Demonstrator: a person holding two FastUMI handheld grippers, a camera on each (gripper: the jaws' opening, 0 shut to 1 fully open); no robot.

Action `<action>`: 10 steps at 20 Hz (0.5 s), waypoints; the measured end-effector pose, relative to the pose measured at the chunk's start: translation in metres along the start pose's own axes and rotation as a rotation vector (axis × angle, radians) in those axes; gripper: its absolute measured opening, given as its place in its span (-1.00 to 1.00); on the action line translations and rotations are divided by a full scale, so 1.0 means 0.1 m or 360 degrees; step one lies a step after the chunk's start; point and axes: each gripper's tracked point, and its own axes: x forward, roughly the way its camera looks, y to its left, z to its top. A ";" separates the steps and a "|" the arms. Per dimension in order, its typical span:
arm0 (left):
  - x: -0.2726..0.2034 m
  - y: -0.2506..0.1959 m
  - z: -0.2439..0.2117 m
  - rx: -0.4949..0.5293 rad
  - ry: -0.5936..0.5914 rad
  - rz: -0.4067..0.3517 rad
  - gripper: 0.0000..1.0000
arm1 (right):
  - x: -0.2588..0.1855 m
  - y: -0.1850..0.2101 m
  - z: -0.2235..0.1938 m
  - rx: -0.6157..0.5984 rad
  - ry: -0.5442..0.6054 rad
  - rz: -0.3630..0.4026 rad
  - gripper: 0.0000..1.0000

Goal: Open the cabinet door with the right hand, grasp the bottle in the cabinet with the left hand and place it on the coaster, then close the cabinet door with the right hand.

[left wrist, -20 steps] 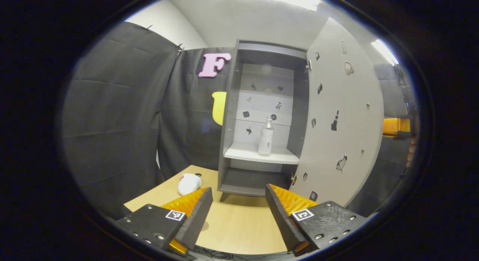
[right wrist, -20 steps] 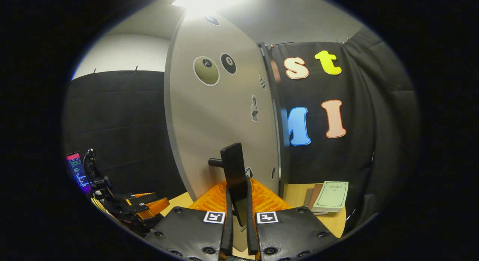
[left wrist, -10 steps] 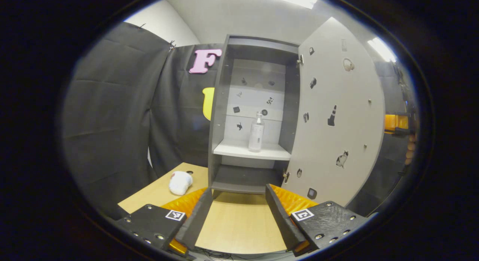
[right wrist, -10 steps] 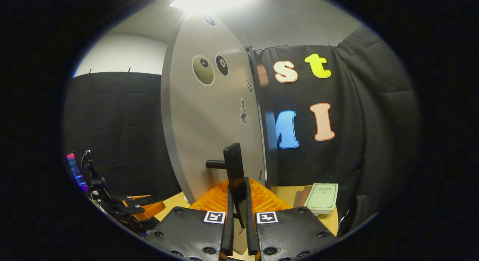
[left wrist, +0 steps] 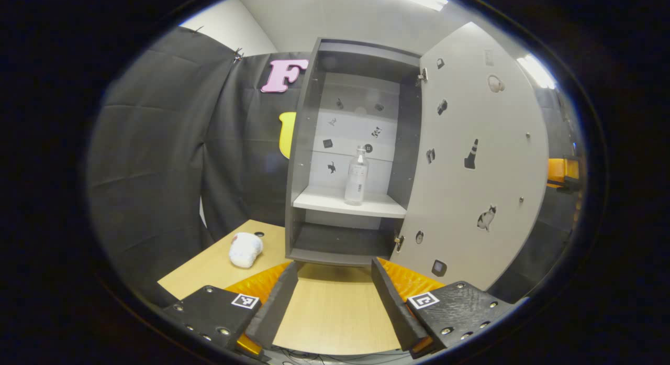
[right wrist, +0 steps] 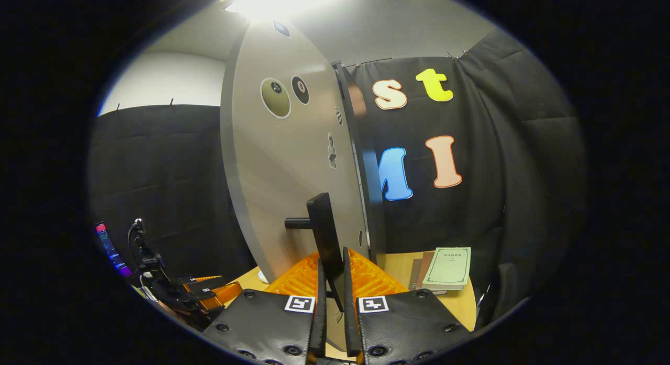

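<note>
A light wooden table (left wrist: 335, 312) fills the lower middle of the left gripper view, with black cloth walls behind, a ceiling light at the top, a white crumpled object (left wrist: 245, 249) at lower left and a grey cabinet (left wrist: 303, 145) standing at centre, its door (left wrist: 471, 161) swung wide to the right. The bottle (left wrist: 356, 176), clear with a pale label and a narrow neck, stands upright on the white shelf (left wrist: 345, 201) at the frame's centre, well beyond the left gripper (left wrist: 335, 294), whose jaws gape wide over bare tabletop. In the right gripper view the right gripper (right wrist: 335, 286), at bottom centre, is clamped narrowly on the door's dark handle (right wrist: 323, 234), with books (right wrist: 445, 263) lying on the table at lower right.

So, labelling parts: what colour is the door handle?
Black handle, clearest in the right gripper view.
</note>
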 end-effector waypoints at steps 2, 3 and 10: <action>0.13 -0.01 -0.01 -0.0004 0.0019 -0.0042 0.77 | -0.12 0.02 -0.04 0.0032 0.0023 -0.0010 -0.68; 0.22 -0.02 0.00 -0.0001 0.0028 -0.0068 0.75 | -0.17 0.02 -0.05 0.0049 0.0034 -0.0019 -0.72; 0.89 0.07 0.24 0.0047 0.0042 -0.0292 0.75 | -0.55 -0.12 0.17 0.0051 0.0022 -0.0277 -0.82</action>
